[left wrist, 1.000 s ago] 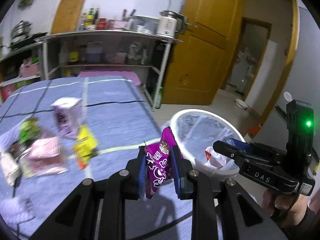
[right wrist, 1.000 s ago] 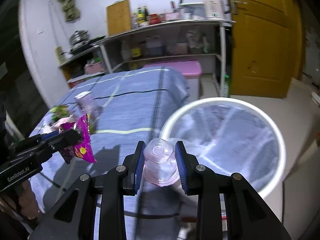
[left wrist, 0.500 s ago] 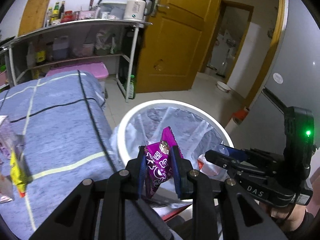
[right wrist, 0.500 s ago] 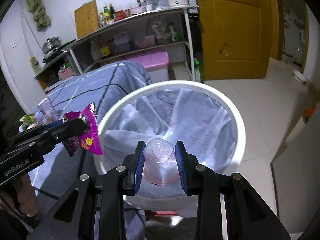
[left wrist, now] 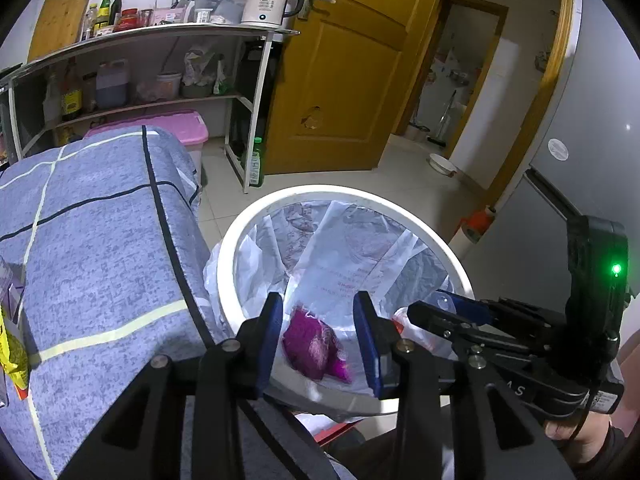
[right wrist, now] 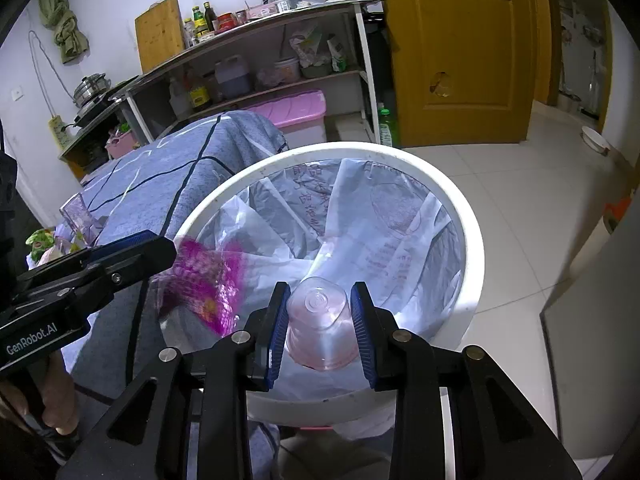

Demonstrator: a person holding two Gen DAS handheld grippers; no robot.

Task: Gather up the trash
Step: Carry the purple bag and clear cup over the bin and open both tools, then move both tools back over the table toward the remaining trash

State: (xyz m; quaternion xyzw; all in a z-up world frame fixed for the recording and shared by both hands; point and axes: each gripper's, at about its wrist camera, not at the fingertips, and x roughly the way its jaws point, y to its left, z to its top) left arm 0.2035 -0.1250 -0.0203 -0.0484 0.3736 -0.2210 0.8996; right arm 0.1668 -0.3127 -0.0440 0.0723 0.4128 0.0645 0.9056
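A white trash bin [left wrist: 412, 216] with a clear liner stands beside the blue checked table [left wrist: 100, 248]; it also shows in the right wrist view [right wrist: 472, 240]. My left gripper [left wrist: 318, 340] is open over the bin. The purple snack wrapper [left wrist: 316, 346] is loose between its fingers, blurred and falling; it also shows in the right wrist view [right wrist: 204, 284]. My right gripper [right wrist: 320, 320] is over the bin, and a clear plastic cup [right wrist: 320, 324] sits between its fingers, which look slightly parted around it.
More trash lies on the table's left: a yellow packet [left wrist: 10, 356], a clear carton [right wrist: 78, 220], a green wrapper [right wrist: 40, 240]. A metal shelf [left wrist: 160, 40] with bottles and a kettle, a pink box [left wrist: 176, 128] and a wooden door [left wrist: 348, 80] stand behind.
Both grippers have moved from the table to over the bin. My left gripper has opened and let go of the purple wrapper, which is dropping. The right fingers have widened around the cup.
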